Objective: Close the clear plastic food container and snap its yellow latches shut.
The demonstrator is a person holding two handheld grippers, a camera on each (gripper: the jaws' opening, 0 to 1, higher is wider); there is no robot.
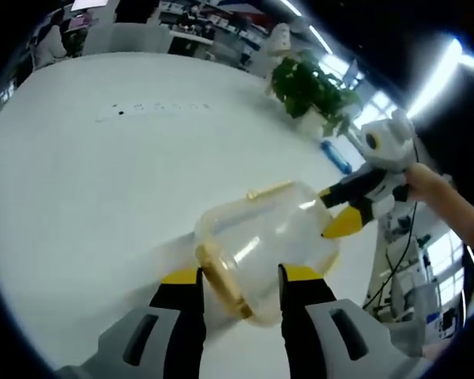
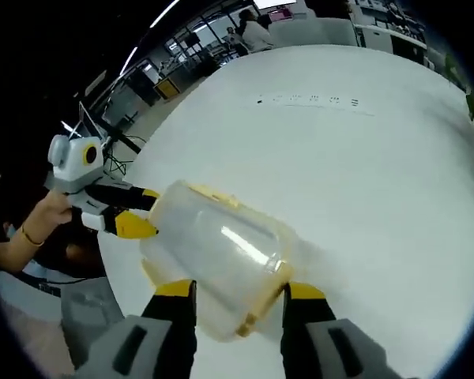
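Container [image 1: 272, 245]: clear tub w/ yellow latches, on white table [image 1: 87, 181], betw. both grippers.
Left gripper [image 1: 241, 278]: jaws apart, flanking one end.
Right gripper [image 2: 233, 294]: jaws apart, flanking the opposite end.
Risk: light tub likely skids or tips under uneven push; latch may miss.
Surroundings: plant [image 1: 312, 87] well apart; nothing obstructs.

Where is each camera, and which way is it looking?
Left gripper view: sits on the left gripper, looking along its jaws at the container on the white table; the right gripper and a hand show.
Right gripper view: sits on the right gripper, facing the container from the opposite end; the left gripper and a hand show.
Shared: container, table, both grippers.
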